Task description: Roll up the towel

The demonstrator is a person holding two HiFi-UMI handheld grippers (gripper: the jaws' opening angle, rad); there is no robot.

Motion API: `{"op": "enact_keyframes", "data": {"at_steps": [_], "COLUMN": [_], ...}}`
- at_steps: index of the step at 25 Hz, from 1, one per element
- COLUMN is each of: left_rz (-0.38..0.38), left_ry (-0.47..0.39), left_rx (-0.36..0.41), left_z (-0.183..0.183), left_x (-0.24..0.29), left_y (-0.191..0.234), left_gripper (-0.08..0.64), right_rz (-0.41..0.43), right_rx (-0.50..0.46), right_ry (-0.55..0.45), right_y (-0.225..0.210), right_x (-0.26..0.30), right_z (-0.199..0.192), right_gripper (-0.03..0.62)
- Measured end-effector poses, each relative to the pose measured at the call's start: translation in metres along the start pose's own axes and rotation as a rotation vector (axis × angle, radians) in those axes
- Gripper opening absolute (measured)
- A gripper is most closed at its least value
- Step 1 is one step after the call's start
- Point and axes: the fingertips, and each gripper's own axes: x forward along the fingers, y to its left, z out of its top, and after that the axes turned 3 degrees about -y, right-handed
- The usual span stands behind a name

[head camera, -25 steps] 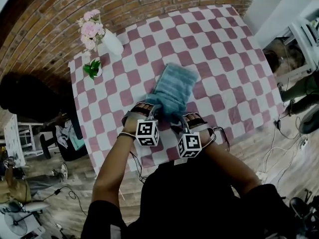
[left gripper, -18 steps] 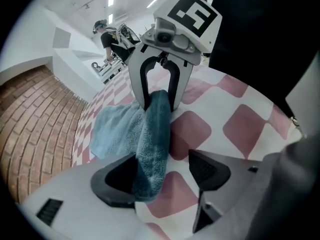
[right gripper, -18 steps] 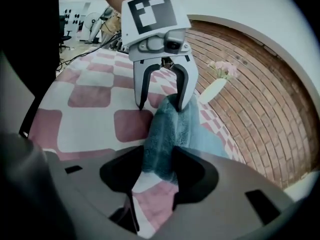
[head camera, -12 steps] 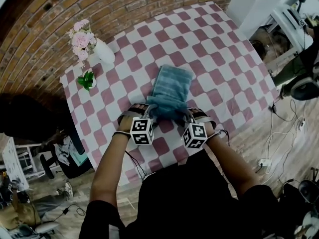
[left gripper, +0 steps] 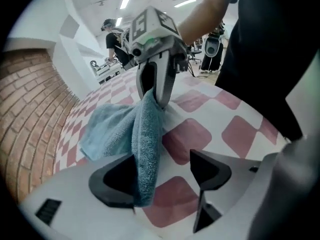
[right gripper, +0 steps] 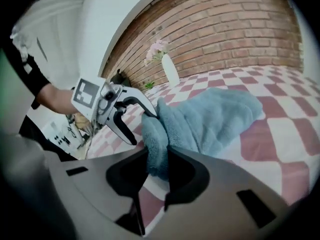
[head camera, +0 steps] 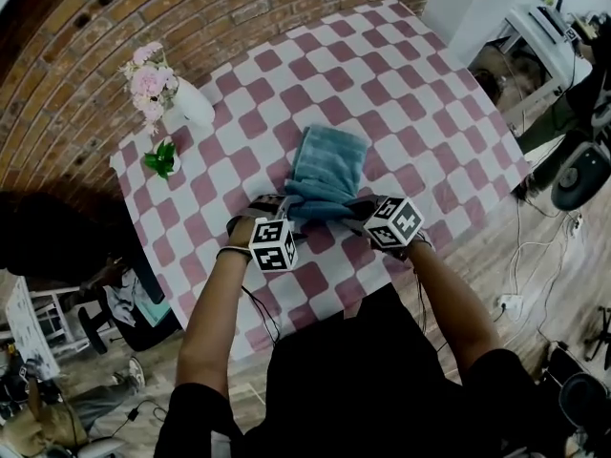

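A blue towel (head camera: 327, 168) lies folded on the pink-and-white checked table (head camera: 430, 113), its near end lifted into a bunched fold. My right gripper (head camera: 355, 204) is at the right of that fold. In the right gripper view its jaws (right gripper: 157, 160) have just been closing and now pinch the towel (right gripper: 210, 116). My left gripper (head camera: 291, 205) is at the fold's left. Its jaws (left gripper: 162, 159) have just been opening and stand wide. The towel's edge (left gripper: 146, 149) hangs between them against the left jaw only.
A white vase of pink flowers (head camera: 181, 98) and a small green plant (head camera: 159, 157) stand at the table's far left corner. A brick wall (head camera: 115, 17) runs behind them. The table's near edge is just below the grippers. Cables and equipment lie on the floor at the right.
My right gripper has rolled, and its marker cube has swung out to the right and a little up. The towel's near end has been drawn into a tighter fold. The left gripper stays nearly in place.
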Motion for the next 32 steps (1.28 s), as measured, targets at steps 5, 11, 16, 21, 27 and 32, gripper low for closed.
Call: {"op": "enact_keyframes", "data": {"at_steps": [5, 11, 16, 21, 27, 32], "left_rz": [0.073, -0.291, -0.391, -0.187, 0.062, 0.179], "left_ry": [0.005, -0.031, -0.022, -0.031, -0.111, -0.128], "left_rx": [0.062, -0.066, -0.115, -0.122, -0.192, -0.241], "left_z": [0.008, 0.038, 0.047, 0.043, 0.043, 0.041], "left_x": [-0.005, -0.027, -0.03, -0.022, -0.023, -0.016], "left_y": [-0.003, -0.073, -0.069, -0.02, 0.026, 0.046], "left_gripper": [0.105, 0.085, 0.1, 0.17, 0.222, 0.229], "right_rz": [0.27, 0.522, 0.409, 0.012, -0.298, -0.428], "right_rx": [0.096, 0.132, 0.138, -0.074, -0.297, -0.456], "right_ry": [0.079, 0.158, 0.033, -0.115, -0.128, -0.143], "right_y": [0.032, 0.086, 0.082, 0.037, 0.008, 0.006], "right_x": [-0.013, -0.045, -0.053, -0.066, -0.076, -0.086], "right_z": [-0.014, -0.05, -0.058, -0.037, -0.023, -0.009], "right_gripper": [0.084, 0.103, 0.117, 0.166, 0.176, 0.176]}}
